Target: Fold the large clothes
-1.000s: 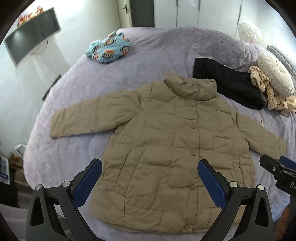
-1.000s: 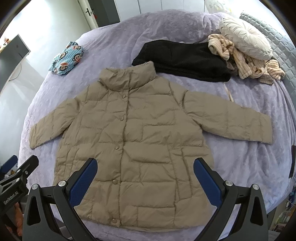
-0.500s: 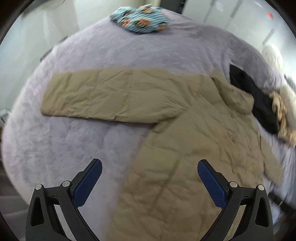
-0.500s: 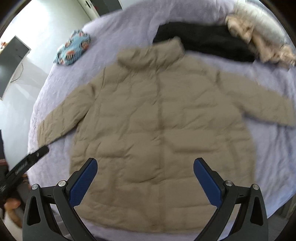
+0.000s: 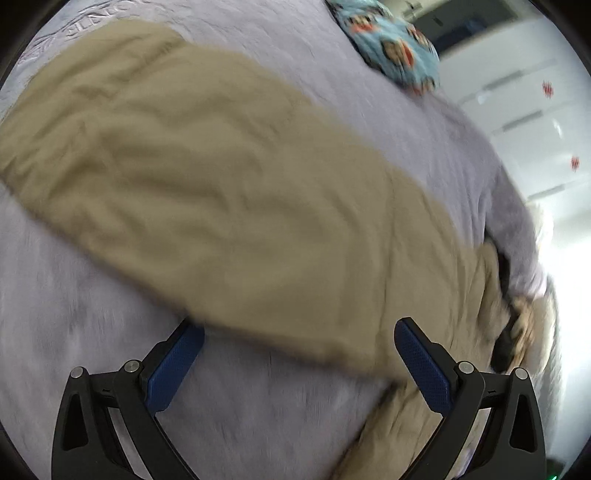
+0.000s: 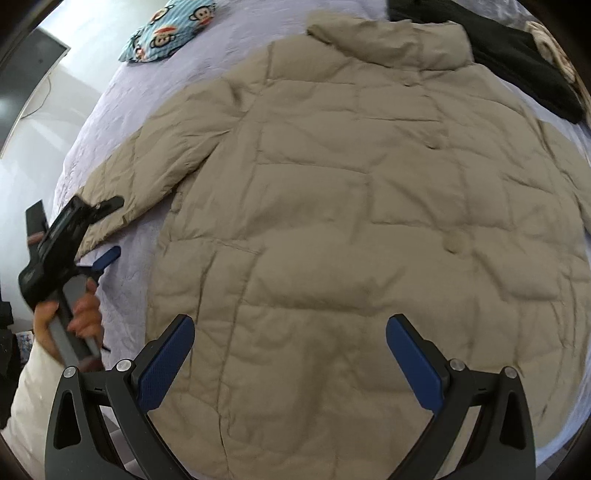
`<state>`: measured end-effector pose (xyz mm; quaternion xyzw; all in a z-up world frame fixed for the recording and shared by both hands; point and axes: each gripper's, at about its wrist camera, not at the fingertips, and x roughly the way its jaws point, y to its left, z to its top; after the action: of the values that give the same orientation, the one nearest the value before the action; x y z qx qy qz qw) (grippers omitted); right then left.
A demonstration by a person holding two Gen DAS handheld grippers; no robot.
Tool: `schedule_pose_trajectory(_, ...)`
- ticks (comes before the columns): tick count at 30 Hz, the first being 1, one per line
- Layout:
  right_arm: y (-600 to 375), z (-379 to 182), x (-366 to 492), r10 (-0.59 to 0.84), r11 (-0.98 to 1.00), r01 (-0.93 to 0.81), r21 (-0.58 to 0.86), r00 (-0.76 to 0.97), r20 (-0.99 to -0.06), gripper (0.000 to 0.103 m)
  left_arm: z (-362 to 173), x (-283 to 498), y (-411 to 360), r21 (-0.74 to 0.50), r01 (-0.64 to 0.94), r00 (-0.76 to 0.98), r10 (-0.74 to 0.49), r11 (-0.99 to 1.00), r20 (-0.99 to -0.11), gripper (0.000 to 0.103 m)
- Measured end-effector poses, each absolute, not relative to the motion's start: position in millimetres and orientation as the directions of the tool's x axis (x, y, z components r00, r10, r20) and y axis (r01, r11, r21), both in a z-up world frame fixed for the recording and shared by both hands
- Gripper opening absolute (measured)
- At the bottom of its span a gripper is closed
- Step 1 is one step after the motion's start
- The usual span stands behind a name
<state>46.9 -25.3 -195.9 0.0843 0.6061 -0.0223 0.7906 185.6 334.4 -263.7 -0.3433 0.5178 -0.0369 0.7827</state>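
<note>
No legible text, brand or number in either view. The blue cloth (image 6: pixel 168 31), lying on the bedspread (image 6: pixel 122 99) up-left of the tan jacket (image 6: pixel 369 221), carries a printed cartoon monkey-face pattern but no lettering. Left gripper (image 6: pixel 107 229), at the jacket's sleeve cuff, may have a label on its black body; too small and blurred to read. Red marks (image 5: pixel 546 88) on the white wall beyond the jacket: motion-blurred, unreadable.

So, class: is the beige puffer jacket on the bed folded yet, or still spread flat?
Spread flat. The beige puffer jacket lies open-faced on the bed, with its sleeve stretched straight out sideways.
</note>
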Motion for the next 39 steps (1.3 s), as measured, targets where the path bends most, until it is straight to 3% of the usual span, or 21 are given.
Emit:
schedule_pose_trajectory(6, -19, -206, 77, 0.075, 0.989, 0.101, 0.112, 0.320, -0.944, 0.103, -252, 218, 373, -0.538, -0.323, 0.552, -0.307, 0.778, -0.775, 0.099)
schedule_pose_trajectory(7, -18, -208, 85, 0.074, 0.989, 0.096, 0.112, 0.331, -0.941, 0.103, -254, 225, 380, -0.523, -0.339, 0.549, -0.286, 0.782, -0.785, 0.082)
schedule_pose_trajectory(8, -18, -208, 92, 0.077, 0.989, 0.091, 0.114, 0.339, -0.938, 0.103, -257, 229, 384, -0.506, -0.354, 0.534, -0.274, 0.787, -0.800, 0.058)
schedule_pose_trajectory(9, -17, -209, 100, 0.083, 0.989, 0.083, 0.119, 0.350, -0.933, 0.103, -259, 234, 388, -0.498, -0.357, 0.522, -0.274, 0.790, -0.808, 0.044)
schedule_pose_trajectory(10, -15, -210, 110, 0.091, 0.990, 0.072, 0.125, 0.364, -0.927, 0.103, -260, 236, 391, -0.501, -0.353, 0.516, -0.282, 0.791, -0.809, 0.018)
schedule_pose_trajectory(11, -13, -209, 117, 0.098, 0.989, 0.062, 0.131, 0.378, -0.920, 0.103, -258, 238, 394, -0.512, -0.341, 0.517, -0.298, 0.788, -0.803, 0.009)
schedule_pose_trajectory(14, -6, -207, 143, 0.119, 0.986, 0.056, 0.158, 0.435, -0.892, 0.100, -233, 235, 392, -0.452, -0.299, 0.547, -0.238, 0.840, -0.803, 0.009)
schedule_pose_trajectory(16, -1, -205, 156, 0.139, 0.979, 0.065, 0.193, 0.480, -0.866, 0.074, -213, 229, 384, -0.425, -0.261, 0.574, -0.215, 0.867, -0.790, 0.009)
schedule_pose_trajectory(17, 2, -207, 165, 0.150, 0.976, 0.069, 0.209, 0.489, -0.860, 0.044, -201, 229, 381, -0.415, -0.239, 0.588, -0.209, 0.878, -0.781, 0.009)
schedule_pose_trajectory(19, 7, -219, 182, 0.197, 0.963, 0.072, 0.260, 0.475, -0.858, 0.021, -174, 227, 372, -0.399, -0.184, 0.626, -0.206, 0.898, -0.752, 0.009)
schedule_pose_trajectory(24, 19, -257, 206, 0.315, 0.920, 0.078, 0.384, 0.435, -0.843, 0.016, -120, 218, 336, -0.364, -0.029, 0.689, -0.245, 0.931, -0.682, 0.009)
schedule_pose_trajectory(31, 14, -283, 205, 0.393, 0.883, 0.095, 0.460, 0.390, -0.833, 0.016, -58, 206, 212, -0.339, 0.268, 0.679, -0.427, 0.902, -0.597, 0.009)
schedule_pose_trajectory(35, -22, -270, 180, 0.492, 0.814, 0.125, 0.568, 0.373, -0.787, 0.016, -46, 196, 126, -0.340, 0.379, 0.613, -0.509, 0.861, -0.604, 0.009)
schedule_pose_trajectory(39, -86, -237, 133, 0.411, 0.832, 0.177, 0.526, 0.442, -0.797, 0.016, -65, 179, 28, -0.279, 0.470, 0.559, -0.526, 0.838, -0.641, 0.009)
